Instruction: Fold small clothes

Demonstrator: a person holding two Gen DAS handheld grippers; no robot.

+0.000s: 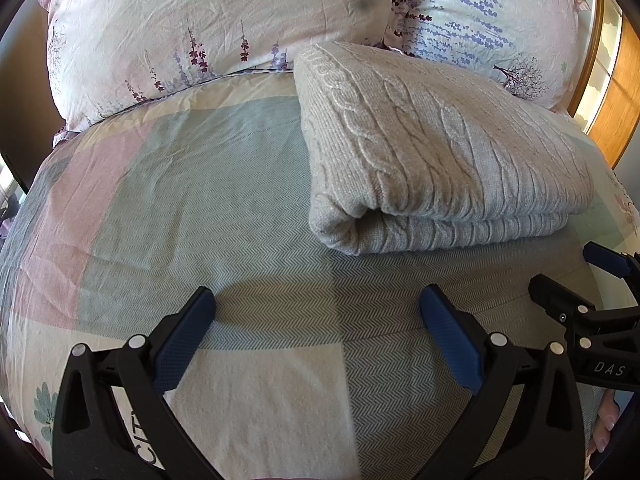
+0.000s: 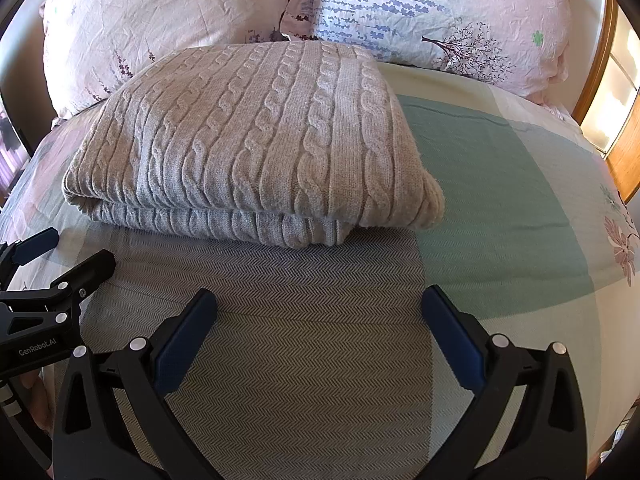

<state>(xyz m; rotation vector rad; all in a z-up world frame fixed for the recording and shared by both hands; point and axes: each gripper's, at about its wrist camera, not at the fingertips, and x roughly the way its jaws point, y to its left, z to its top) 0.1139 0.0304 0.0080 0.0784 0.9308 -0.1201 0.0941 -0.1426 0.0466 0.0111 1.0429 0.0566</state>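
A beige cable-knit sweater (image 1: 432, 148) lies folded into a thick rectangle on the patchwork bedspread (image 1: 200, 184). It also shows in the right wrist view (image 2: 256, 136), with its folded layers facing me. My left gripper (image 1: 318, 308) is open and empty, held over the bedspread to the near left of the sweater. My right gripper (image 2: 320, 308) is open and empty, just in front of the sweater's near edge. Each gripper appears at the edge of the other's view: the right one (image 1: 592, 280), the left one (image 2: 56, 256).
Two floral pillows (image 1: 208, 28) (image 2: 432, 12) lean at the head of the bed, right behind the sweater. A wooden bed frame (image 2: 596, 64) curves along the right side. The bedspread (image 2: 500, 184) stretches flat to the right of the sweater.
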